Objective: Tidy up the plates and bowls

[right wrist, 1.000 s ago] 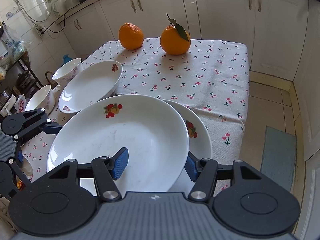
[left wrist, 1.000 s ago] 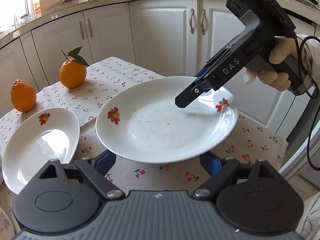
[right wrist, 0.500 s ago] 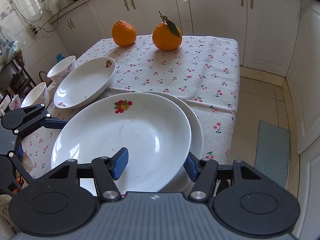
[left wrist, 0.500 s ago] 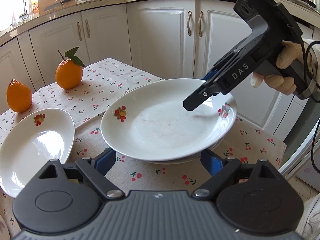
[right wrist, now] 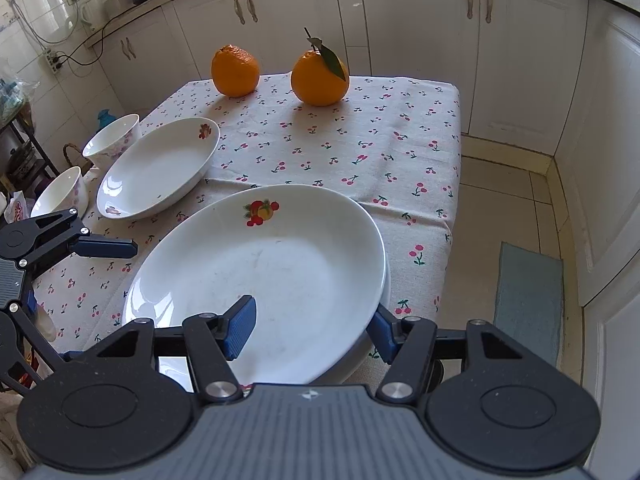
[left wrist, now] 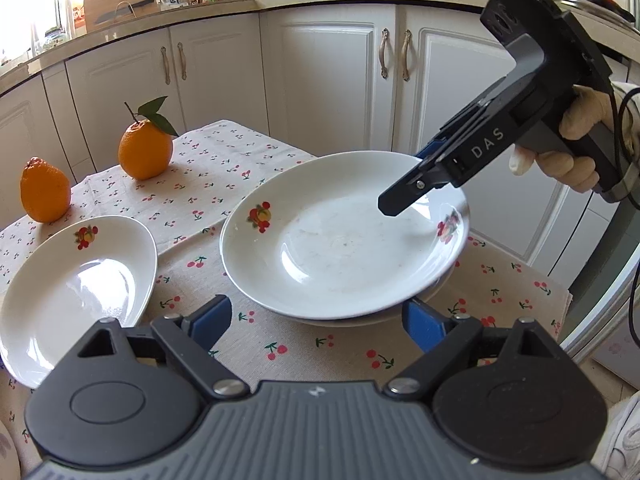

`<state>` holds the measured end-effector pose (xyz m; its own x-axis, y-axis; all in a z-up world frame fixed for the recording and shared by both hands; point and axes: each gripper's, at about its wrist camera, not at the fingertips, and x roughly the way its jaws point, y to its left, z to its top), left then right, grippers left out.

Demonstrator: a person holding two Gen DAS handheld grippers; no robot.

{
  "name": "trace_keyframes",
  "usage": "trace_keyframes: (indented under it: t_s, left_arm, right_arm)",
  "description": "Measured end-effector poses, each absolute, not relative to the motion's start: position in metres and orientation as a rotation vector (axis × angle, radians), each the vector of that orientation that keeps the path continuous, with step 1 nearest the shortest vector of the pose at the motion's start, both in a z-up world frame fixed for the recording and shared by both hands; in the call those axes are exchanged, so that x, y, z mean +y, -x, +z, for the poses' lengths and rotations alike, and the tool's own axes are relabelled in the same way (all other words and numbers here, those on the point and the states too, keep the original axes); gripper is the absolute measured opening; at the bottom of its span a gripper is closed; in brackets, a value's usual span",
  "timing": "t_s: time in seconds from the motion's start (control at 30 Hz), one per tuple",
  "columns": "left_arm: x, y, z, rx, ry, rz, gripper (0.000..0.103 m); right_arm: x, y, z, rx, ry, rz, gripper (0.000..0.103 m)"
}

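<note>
Between the blue pads of the right gripper (right wrist: 310,330), the near rim of a white fruit-printed plate (right wrist: 280,272) is sitting: one pad is lying over the plate's inner surface, the other is showing outside and below the rim, the jaws straddling the edge. Whether they are actually pinching it cannot be told from either view. The plate is resting on, or just above, a second plate (left wrist: 436,286) of which only a thin sliver of rim is peeking out; contact between the two is hard to make out. In the left wrist view, the right gripper's dark body is reaching in over the plate's far rim, covering part of it.

The left gripper (left wrist: 316,322) is hovering with its jaws spread wide and empty, just short of the stacked plates' near edge, above the cherry-print tablecloth (right wrist: 360,148).

Beside the stack, an oval dish (right wrist: 160,168) is lying apart on the cloth. Beyond it, two small bowls (right wrist: 114,140) are standing at the table's edge, the nearer one partly cut off by the left gripper. At the far side, a plain orange (right wrist: 235,70) and a leafed orange (right wrist: 319,78) are sitting well apart from the plates.
</note>
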<state>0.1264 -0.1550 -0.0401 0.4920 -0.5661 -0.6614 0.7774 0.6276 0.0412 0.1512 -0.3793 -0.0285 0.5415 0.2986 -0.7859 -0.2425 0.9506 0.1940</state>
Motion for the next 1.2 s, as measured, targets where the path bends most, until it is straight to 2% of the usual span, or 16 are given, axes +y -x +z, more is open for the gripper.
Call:
trace_keyframes:
  t_s: [0.57,0.63,0.67,0.73,0.77,0.93,1.2]
  left_arm:
    - [-0.128,-0.119,-0.032,0.649,-0.285,-0.782,0.092]
    - [-0.123,-0.118,-0.031,0.652,-0.272,-0.768,0.092]
    - [-0.12,-0.117,-0.031,0.653,-0.265,-0.76,0.093]
    - [-0.115,-0.116,-0.03,0.653,-0.255,-0.741,0.094]
    - [-0.111,-0.115,-0.029,0.652,-0.249,-0.728,0.095]
    - [-0.094,-0.114,-0.03,0.642,-0.208,-0.61,0.101]
    - [-0.07,-0.129,-0.049,0.649,-0.19,-0.355,0.102]
  right_arm:
    - [-0.367,-0.149,-0.03,0.971,0.017,0.23,0.073]
    - [-0.365,-0.147,-0.031,0.966,0.031,0.227,0.08]
    - [-0.364,-0.146,-0.03,0.957,0.031,0.234,0.09]
    - [-0.36,-0.142,-0.024,0.924,0.035,0.235,0.101]
    - [-0.358,-0.14,-0.02,0.906,0.039,0.241,0.103]
    - [-0.339,-0.136,-0.003,0.845,0.067,0.28,0.103]
    - [-0.303,-0.135,0.008,0.797,0.12,0.358,0.103]
